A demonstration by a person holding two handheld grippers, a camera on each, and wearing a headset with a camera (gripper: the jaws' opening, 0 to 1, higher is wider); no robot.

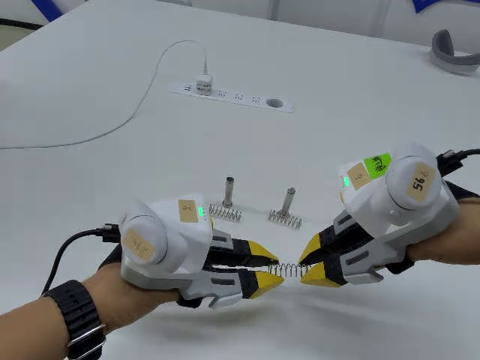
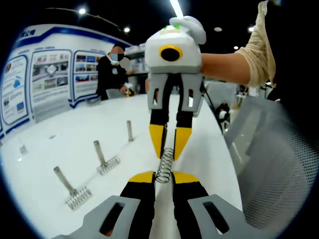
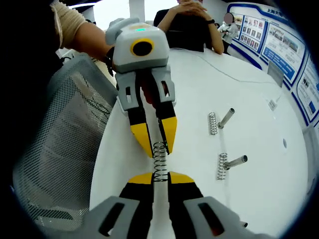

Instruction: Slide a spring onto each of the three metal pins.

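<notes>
A short spring [image 1: 289, 269] hangs level between my two grippers, just above the white table [image 1: 337, 112]. My left gripper [image 1: 274, 271] is shut on its left end and my right gripper [image 1: 309, 262] on its right end. In the left gripper view the spring [image 2: 164, 164] runs from my own yellow tips up to the right gripper [image 2: 168, 144]. Two metal pins [image 1: 228, 191] [image 1: 288, 199] stand upright behind, each with a spring [image 1: 225, 213] [image 1: 285, 218] lying flat at its foot. A third pin [image 2: 129, 130] stands bare farther along.
A power strip [image 1: 229, 95] with a white plug and a long cable lies at the back of the table. A grey curved object [image 1: 454, 52] rests at the far right. A mesh chair [image 3: 55, 149] stands by the table edge. A person [image 3: 187, 25] sits at the far side.
</notes>
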